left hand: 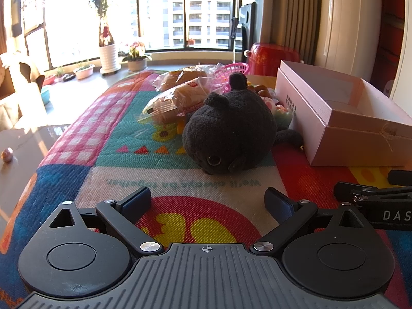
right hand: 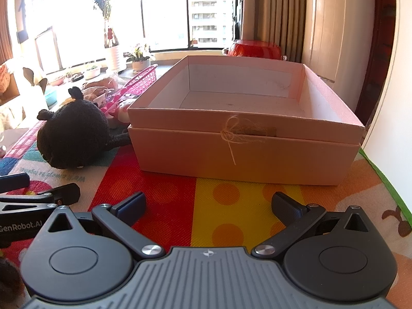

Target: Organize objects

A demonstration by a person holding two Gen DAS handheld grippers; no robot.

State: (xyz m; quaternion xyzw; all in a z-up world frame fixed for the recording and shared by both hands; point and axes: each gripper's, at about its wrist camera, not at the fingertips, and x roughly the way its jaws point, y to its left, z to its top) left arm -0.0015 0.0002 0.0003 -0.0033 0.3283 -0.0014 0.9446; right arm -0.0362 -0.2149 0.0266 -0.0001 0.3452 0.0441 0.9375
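Observation:
A dark grey plush toy [left hand: 229, 134] lies on the colourful mat [left hand: 123, 134], straight ahead of my left gripper [left hand: 208, 202], which is open and holds nothing. Behind the plush are bagged bread rolls [left hand: 177, 97], a pink plastic basket [left hand: 235, 68] and small toys. An open pink cardboard box [right hand: 244, 128], empty inside, stands right in front of my right gripper [right hand: 213, 206], which is also open and empty. The plush [right hand: 74, 134] shows left of the box in the right wrist view. Each gripper appears at the edge of the other's view.
The mat covers a table whose left edge drops to a glossy floor [left hand: 23, 139]. A red stool [left hand: 270, 56] stands behind the box, curtains and a white wall [right hand: 386, 103] to the right. Potted plants [left hand: 109, 51] line the window sill.

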